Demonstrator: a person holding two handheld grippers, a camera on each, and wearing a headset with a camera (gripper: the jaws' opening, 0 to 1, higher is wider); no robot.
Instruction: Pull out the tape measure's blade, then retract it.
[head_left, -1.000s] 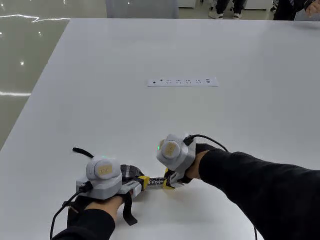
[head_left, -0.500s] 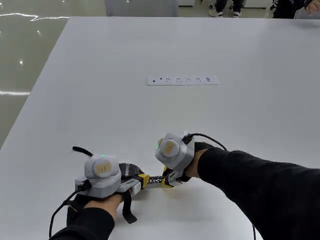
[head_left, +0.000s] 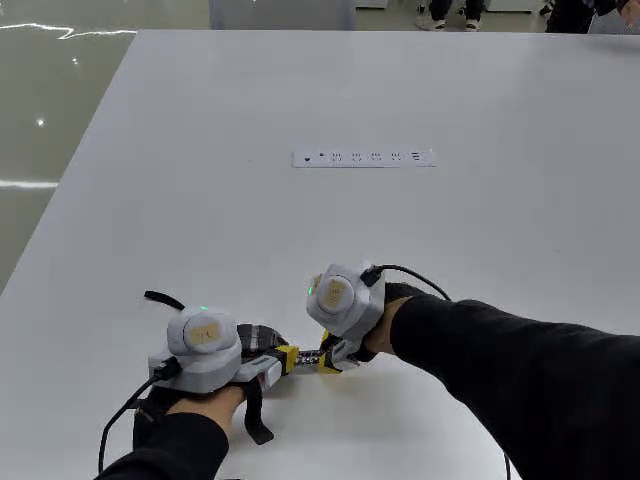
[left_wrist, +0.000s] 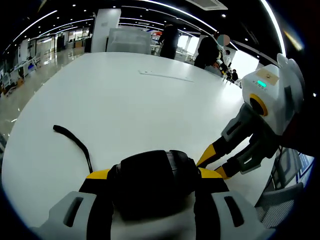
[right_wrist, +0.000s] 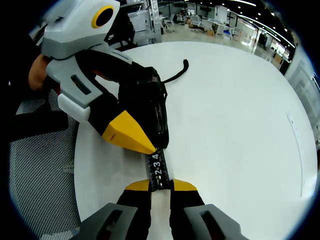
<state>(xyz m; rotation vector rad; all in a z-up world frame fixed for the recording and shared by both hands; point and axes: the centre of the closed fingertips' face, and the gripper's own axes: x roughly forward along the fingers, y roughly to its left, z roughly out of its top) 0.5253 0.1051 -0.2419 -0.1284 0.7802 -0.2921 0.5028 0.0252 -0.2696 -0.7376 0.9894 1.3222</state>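
A black tape measure (left_wrist: 152, 182) sits between the yellow-tipped jaws of my left gripper (left_wrist: 155, 175), which is shut on its case; it also shows as the tape measure (head_left: 258, 343) near the table's front edge. Its black wrist strap (left_wrist: 75, 145) trails off to the left. A short length of black blade (right_wrist: 156, 170) with white numbers sticks out of the case (right_wrist: 145, 110). My right gripper (right_wrist: 161, 186) is shut on the blade's end. In the head view the right gripper (head_left: 328, 362) is close beside the left gripper (head_left: 283, 357), with the blade (head_left: 307, 358) between them.
A white power strip (head_left: 364, 158) lies flat in the middle of the white table (head_left: 450, 110). The table's left edge (head_left: 60, 190) drops to a glossy floor. People stand beyond the far edge. My black sleeve (head_left: 520, 380) crosses the lower right.
The two grippers have stayed together near the front edge; the right one has edged a little to the left, towards the case, and the visible blade is slightly shorter.
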